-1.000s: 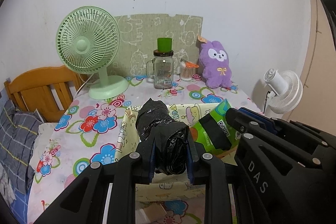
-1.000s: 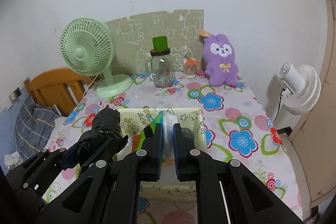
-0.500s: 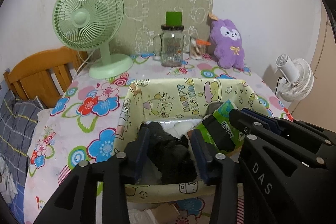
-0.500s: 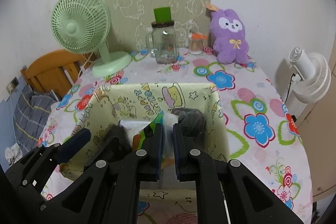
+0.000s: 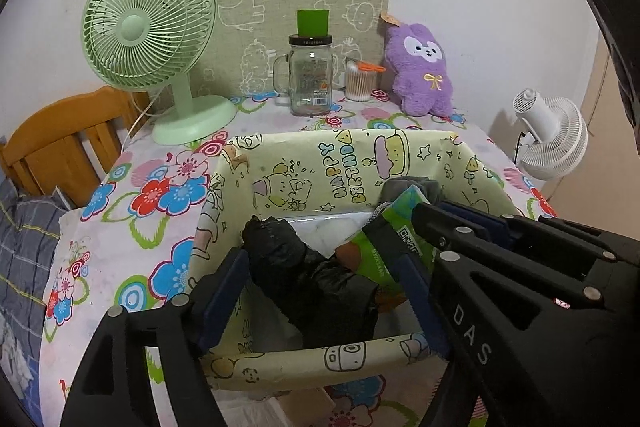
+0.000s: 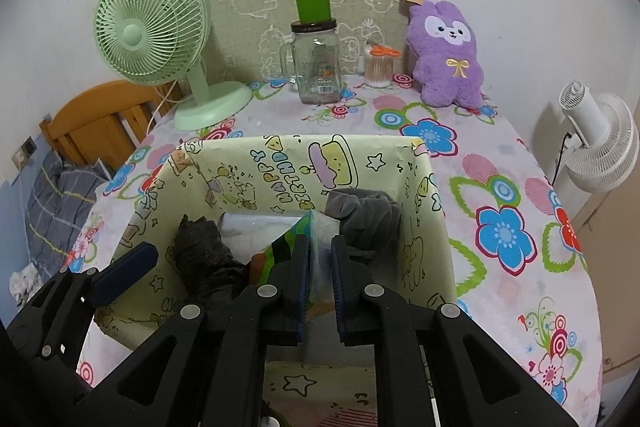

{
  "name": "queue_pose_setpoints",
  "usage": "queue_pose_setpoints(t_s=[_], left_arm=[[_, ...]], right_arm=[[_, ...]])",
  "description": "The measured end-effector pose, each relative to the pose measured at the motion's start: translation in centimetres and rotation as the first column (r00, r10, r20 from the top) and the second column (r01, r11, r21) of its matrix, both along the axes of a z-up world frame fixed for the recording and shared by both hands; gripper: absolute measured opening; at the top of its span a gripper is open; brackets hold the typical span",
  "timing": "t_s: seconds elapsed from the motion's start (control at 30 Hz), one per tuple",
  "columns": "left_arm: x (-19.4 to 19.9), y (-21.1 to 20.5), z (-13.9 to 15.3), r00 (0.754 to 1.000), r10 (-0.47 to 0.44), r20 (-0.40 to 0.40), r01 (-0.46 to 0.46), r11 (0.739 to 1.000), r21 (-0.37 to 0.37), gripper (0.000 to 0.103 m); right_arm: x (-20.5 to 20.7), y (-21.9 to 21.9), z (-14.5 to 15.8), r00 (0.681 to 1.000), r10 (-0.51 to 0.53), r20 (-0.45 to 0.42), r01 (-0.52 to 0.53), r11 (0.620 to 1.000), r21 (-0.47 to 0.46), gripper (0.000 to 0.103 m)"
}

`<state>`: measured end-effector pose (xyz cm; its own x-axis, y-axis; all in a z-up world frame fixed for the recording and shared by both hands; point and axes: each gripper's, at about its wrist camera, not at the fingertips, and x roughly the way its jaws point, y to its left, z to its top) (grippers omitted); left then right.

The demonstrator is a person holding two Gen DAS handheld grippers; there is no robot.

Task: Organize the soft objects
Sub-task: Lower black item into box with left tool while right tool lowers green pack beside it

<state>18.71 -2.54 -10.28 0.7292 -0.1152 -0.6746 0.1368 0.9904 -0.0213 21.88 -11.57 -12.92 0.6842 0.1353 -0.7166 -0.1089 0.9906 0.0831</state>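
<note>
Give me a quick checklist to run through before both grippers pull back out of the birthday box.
1. Black bag roll lying in the box: ok.
2. Left gripper letting go: ok, jaws opening, pads off the roll.
3. Right gripper released: not ok, shut on the green packet.
4. Green packet fully down inside: cannot tell, its lower end is hidden.
5. Grey cloth clear of the right gripper: cannot tell, it sits right beside it.

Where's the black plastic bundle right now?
The black plastic bundle lies inside the patterned box, at its left, between the opening left gripper fingers, beside the green packet.
</note>
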Motion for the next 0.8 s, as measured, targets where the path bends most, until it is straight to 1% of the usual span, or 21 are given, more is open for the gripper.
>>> queue_pose_setpoints(t_s=[0.03,0.23,0.8], left_arm=[[0.0,0.0,0.0,1.0,0.0,0.0,0.0,1.0,-0.001,0.084],[-0.4,0.1,0.6,1.0,0.007,-0.001,-0.007,1.0,-0.018,0.089],[-3.3,0.4,3.2,0.998,0.02,0.058,-0.019,1.0,-0.019,0.095]], right_arm=[[0.0,0.0,0.1,1.0,0.002,-0.001,-0.002,1.0,-0.002,0.017],[-0.6,0.2,0.8,1.0,0.015,0.011,-0.014,1.0,-0.02,0.017],[-3.8,0.4,3.8,0.995,0.036,0.089,-0.034,0.999,-0.024,0.017]])
